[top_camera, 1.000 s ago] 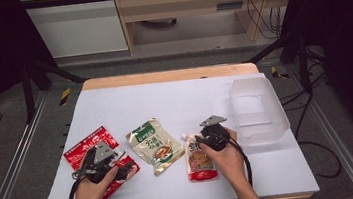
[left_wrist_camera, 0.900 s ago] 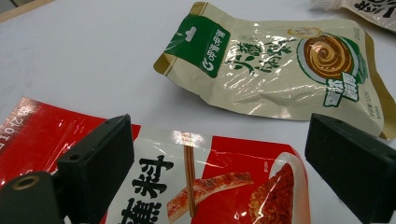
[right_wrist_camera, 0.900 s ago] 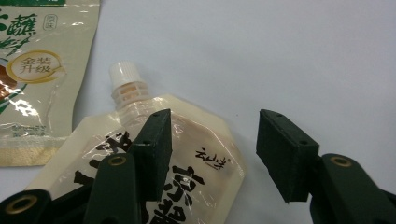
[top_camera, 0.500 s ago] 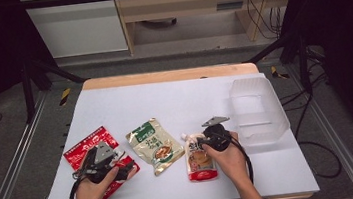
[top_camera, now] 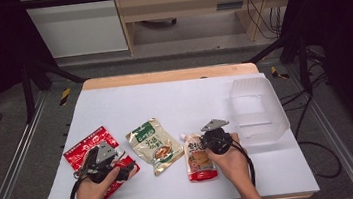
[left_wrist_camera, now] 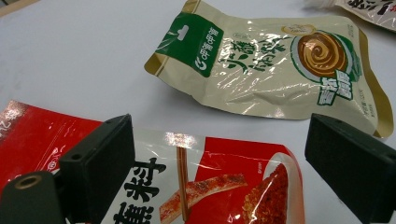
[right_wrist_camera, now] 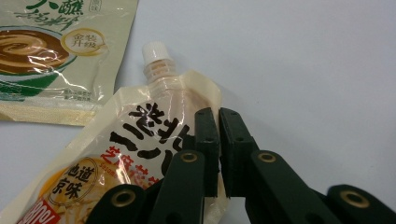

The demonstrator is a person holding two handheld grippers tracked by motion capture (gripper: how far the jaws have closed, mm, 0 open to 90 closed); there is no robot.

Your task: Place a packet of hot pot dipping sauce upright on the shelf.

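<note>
So far left on the white counter [top_camera: 174,99] there's a flat red foil snack packet [top_camera: 87,149] lying face up, and the left gripper [top_camera: 102,159] sits right over it, fingers [left_wrist_camera: 100,158] spread wide apart, 1 on each side of the packet's printed front, gripping nothing. Next over, just beside it, is a cream-and-green glossy sauce pouch [top_camera: 153,145], lying flat and a bit crinkled, with nothing touching it. Then comes the cream-and-orange spouted pouch with a white screw cap [top_camera: 198,157], flat on the counter near the front edge, cap pointing away from the person. The right gripper [top_camera: 215,138] has its fingers [right_wrist_camera: 208,140] squeezed together on that pouch's right-hand edge, just below the spout. Further right, near the counter's edge, stands a clear frosted plastic tub [top_camera: 258,110].
</note>
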